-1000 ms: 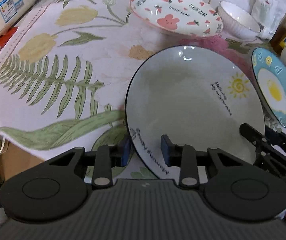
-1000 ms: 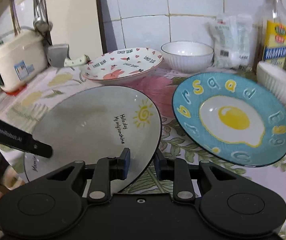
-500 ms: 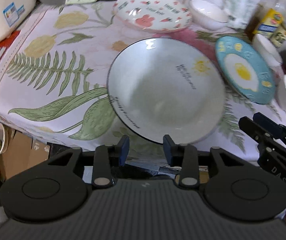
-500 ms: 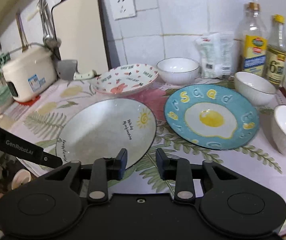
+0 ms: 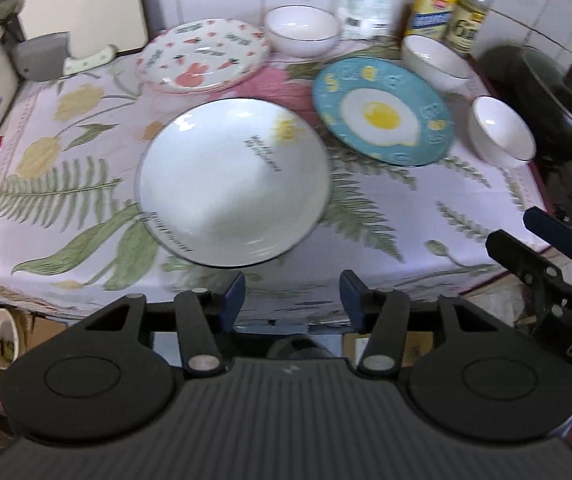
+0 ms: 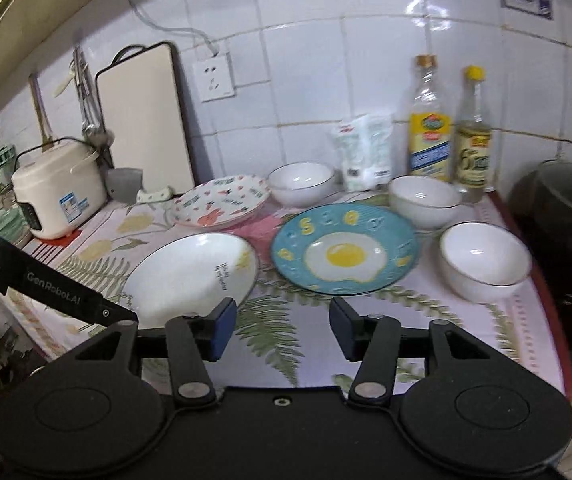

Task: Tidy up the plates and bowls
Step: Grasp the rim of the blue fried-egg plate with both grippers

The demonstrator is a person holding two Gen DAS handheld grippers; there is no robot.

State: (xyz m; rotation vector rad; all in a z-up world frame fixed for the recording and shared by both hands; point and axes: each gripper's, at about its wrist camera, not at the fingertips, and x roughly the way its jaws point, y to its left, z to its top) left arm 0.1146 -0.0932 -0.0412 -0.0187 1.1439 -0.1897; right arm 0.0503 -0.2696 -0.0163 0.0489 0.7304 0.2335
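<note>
Both grippers hang back at the near edge of the counter with nothing between their fingers. The left gripper (image 5: 291, 294) has its blue-padded fingers spread wide, short of the white plate (image 5: 233, 182), which lies flat on the flowered cloth (image 5: 425, 216) near the front edge. The right gripper (image 6: 280, 326) is spread just as wide, and its fingers frame a bare stretch of cloth between the white plate (image 6: 190, 274) and the blue egg plate (image 6: 343, 254). From the left camera, the right gripper's fingers show at the far right edge, apart from every dish. The blue egg plate (image 5: 381, 112) sits to the right of the white plate, close to it, though I cannot tell whether the rims touch. Behind the white plate, toward the tiled wall, lies the pink rabbit plate (image 6: 220, 200), with a white bowl (image 6: 301, 182) just beside it on the right. Two more white bowls stand on the right side: one behind the blue plate (image 6: 425, 200) and one nearer the front (image 6: 485, 264), well apart from the plates on the left. A rice cooker (image 6: 56, 188) stands at the far left, a cutting board (image 6: 144, 120) leans upright against the wall beside it, and two bottles (image 6: 449, 136) stand at the back right next to a white packet (image 6: 363, 152).
</note>
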